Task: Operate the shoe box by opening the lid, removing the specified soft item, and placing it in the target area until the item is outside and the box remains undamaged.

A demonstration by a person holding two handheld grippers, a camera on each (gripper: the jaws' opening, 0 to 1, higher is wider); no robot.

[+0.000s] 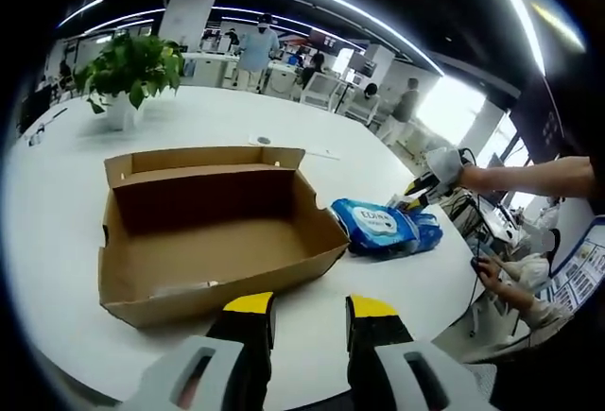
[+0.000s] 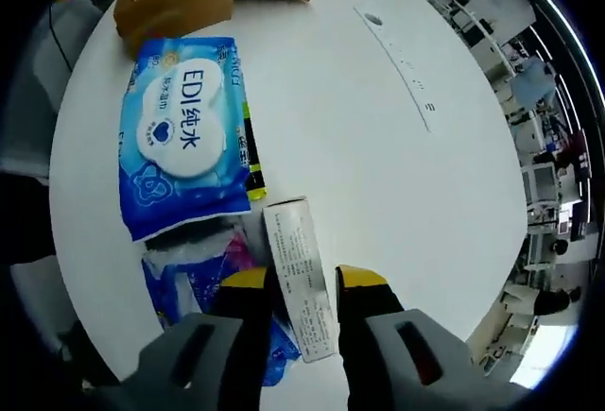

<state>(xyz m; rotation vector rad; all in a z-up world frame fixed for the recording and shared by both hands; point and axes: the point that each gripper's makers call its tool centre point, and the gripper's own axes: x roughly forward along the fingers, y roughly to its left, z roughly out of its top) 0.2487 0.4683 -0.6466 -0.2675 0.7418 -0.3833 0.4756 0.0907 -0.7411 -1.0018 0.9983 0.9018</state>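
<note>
The brown cardboard shoe box stands open on the white table, its lid flap up at the back and its inside nearly bare. A blue soft wipes pack lies just right of it. My left gripper hovers open before the box's near wall, nothing between its jaws. In the right gripper view, the wipes pack lies flat beside a corner of the box. My right gripper has its jaws against both sides of a narrow white carton. That gripper, held by a gloved hand, hangs beyond the wipes.
A second blue packet lies crumpled under the carton. A potted plant stands at the far left of the table. A thin white strip lies on the tabletop. People sit at desks past the table's right edge.
</note>
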